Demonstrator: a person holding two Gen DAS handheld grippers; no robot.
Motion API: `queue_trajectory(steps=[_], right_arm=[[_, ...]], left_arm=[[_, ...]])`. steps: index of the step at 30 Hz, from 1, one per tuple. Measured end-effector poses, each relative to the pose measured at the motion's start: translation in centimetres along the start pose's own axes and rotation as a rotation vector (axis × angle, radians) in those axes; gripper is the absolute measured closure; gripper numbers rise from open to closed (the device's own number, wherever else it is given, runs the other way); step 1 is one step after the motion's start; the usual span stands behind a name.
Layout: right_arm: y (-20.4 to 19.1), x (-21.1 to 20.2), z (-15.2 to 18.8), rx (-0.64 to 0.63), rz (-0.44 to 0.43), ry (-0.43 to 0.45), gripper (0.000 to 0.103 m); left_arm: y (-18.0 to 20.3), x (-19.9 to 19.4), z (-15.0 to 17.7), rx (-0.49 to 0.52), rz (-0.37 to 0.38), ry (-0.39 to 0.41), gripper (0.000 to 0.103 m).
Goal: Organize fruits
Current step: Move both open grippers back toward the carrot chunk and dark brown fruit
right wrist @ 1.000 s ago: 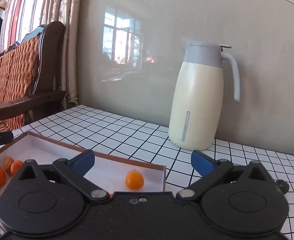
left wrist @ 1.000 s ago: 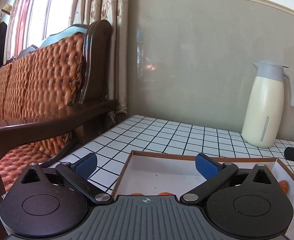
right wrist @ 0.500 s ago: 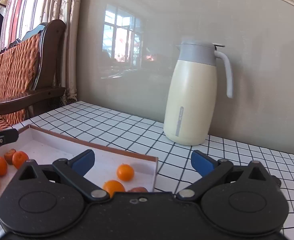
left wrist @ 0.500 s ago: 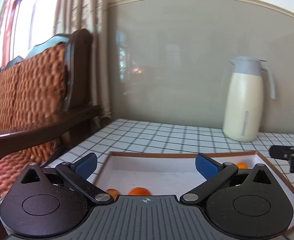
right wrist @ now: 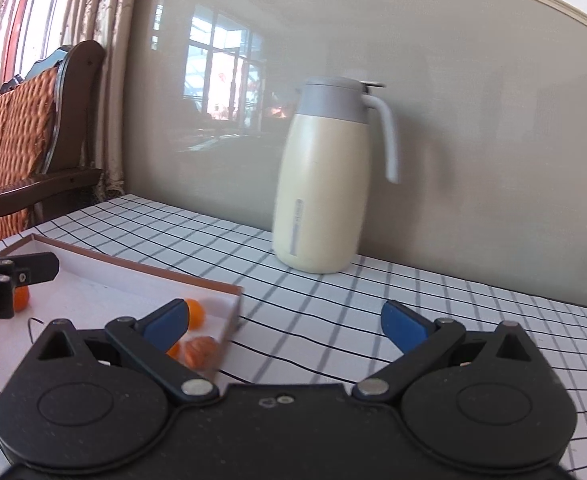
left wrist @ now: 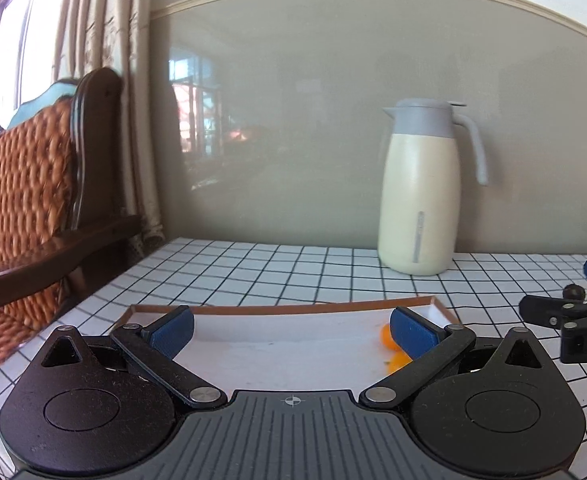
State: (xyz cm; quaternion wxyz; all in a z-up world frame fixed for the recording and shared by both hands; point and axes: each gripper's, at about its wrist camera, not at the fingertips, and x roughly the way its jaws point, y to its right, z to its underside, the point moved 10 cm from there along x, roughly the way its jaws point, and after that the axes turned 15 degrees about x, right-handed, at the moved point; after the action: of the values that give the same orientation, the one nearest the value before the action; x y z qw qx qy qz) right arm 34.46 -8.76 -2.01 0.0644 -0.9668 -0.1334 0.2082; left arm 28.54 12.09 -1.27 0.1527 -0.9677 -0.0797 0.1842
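Note:
A shallow white box with a brown rim lies on the tiled table; it also shows at the left of the right wrist view. Small oranges lie in its right corner, seen in the right wrist view beside a darker one. More oranges lie at its left end. My left gripper is open and empty above the box. My right gripper is open and empty, over the box's right edge and the bare table.
A cream thermos jug with a grey lid stands at the back of the table by the wall. A small dark round object lies on the tiles at right. A wooden sofa with orange cushions stands left of the table.
Both views have swung to the right. The left gripper now faces the box's right end and the jug. The right gripper has moved right, past the box's right edge. Both stayed open.

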Motion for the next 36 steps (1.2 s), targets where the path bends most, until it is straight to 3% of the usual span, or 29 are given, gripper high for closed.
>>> queue_trajectory(steps=[10, 19, 24, 36], right_arm=[[6.1, -2.0, 0.3, 0.038, 0.072, 0.006, 0.007], [11.6, -3.3, 0.6, 0.076, 0.141, 0.015, 0.007], [14.6, -3.6, 1.1, 0.1, 0.183, 0.011, 0.007], [21.0, -2.9, 0.8, 0.157, 0.277, 0.009, 0.008]], left_arm=[[6.4, -1.2, -3.2, 0.035, 0.027, 0.085, 0.0], [12.4, -1.0, -4.7, 0.085, 0.08, 0.103, 0.0], [15.3, -0.1, -5.1, 0.052, 0.114, 0.065, 0.0], [23.0, 2.5, -5.7, 0.116, 0.2, 0.058, 0.0]])
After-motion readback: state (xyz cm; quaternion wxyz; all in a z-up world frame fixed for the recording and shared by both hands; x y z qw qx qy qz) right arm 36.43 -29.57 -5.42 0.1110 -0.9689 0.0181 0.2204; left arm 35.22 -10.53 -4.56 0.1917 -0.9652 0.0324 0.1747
